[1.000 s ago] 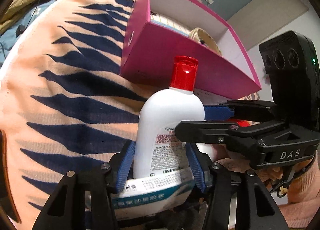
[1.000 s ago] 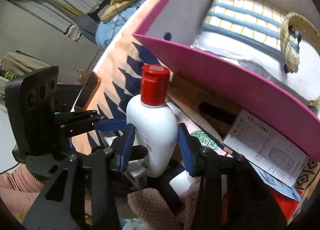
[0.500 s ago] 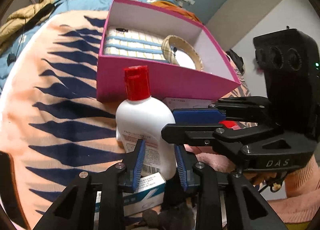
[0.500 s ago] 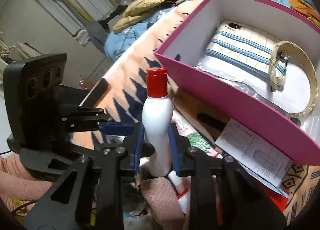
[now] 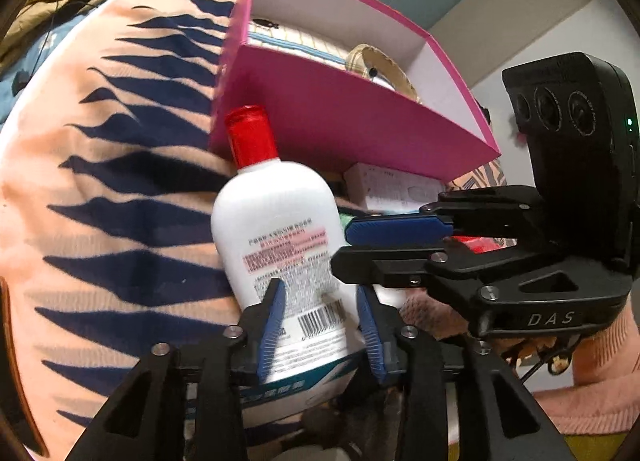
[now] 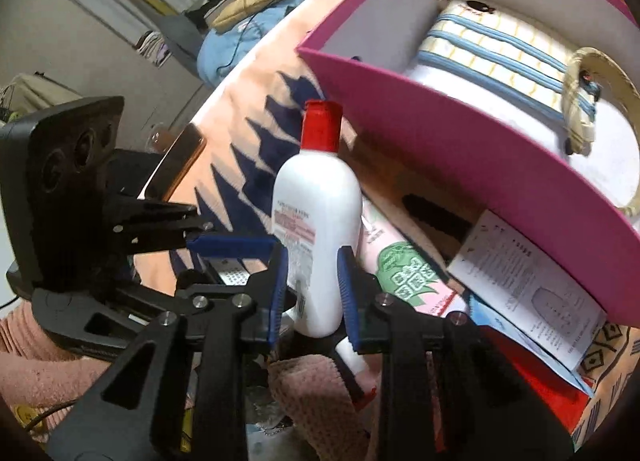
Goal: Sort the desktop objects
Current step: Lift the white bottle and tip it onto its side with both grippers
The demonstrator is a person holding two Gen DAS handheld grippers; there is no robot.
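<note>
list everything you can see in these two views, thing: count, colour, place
bottle: 1, white with red cap, upright between both grippers' fingers, in front of the box
box: 1, pink outside and white inside, open, behind the bottle
pouch: 1, cream with blue stripes, inside the box
woven ring: 1, tan, inside the box beside the pouch
leaflet: 1, white printed paper, by the box's near wall
carton: 1, white and teal, under the bottle
blanket: 1, peach with navy marks, under everything
phone: 1, dark, on the blanket's edge
left gripper: 1, black with blue pads, around the bottle's base
right gripper: 1, black with blue pads, around the bottle's lower body
sleeve: pink, behind the right gripper
</note>
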